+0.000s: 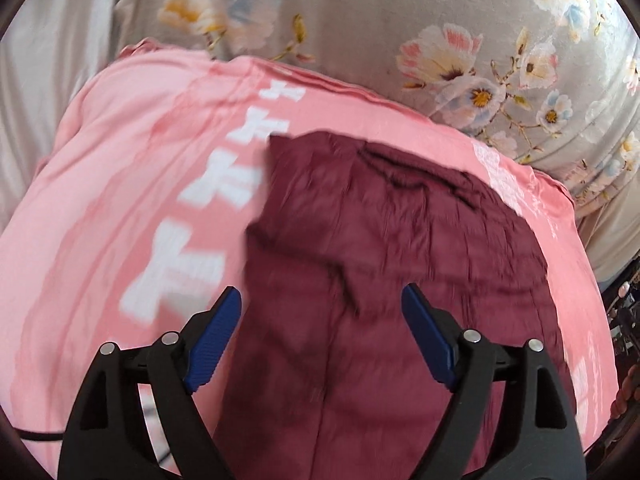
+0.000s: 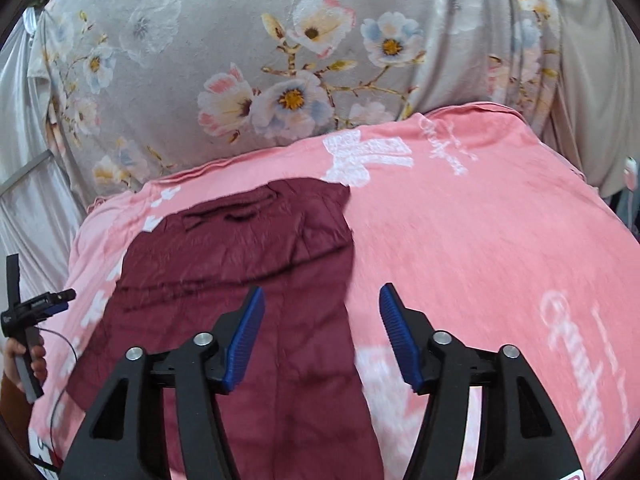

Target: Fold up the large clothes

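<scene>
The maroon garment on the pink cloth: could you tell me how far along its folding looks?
Done: the maroon garment lies doubled over on the pink cloth. In hand: nothing; the left gripper and right gripper hover open above it. Left: its long near end is unfolded, so probably another fold.

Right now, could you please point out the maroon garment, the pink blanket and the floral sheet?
maroon garment (image 1: pixel 400 240), left wrist view, its wrinkled middle.
pink blanket (image 2: pixel 480 240), right wrist view, bare stretch right of the garment.
floral sheet (image 2: pixel 240 40), right wrist view, grey area among flowers.
</scene>
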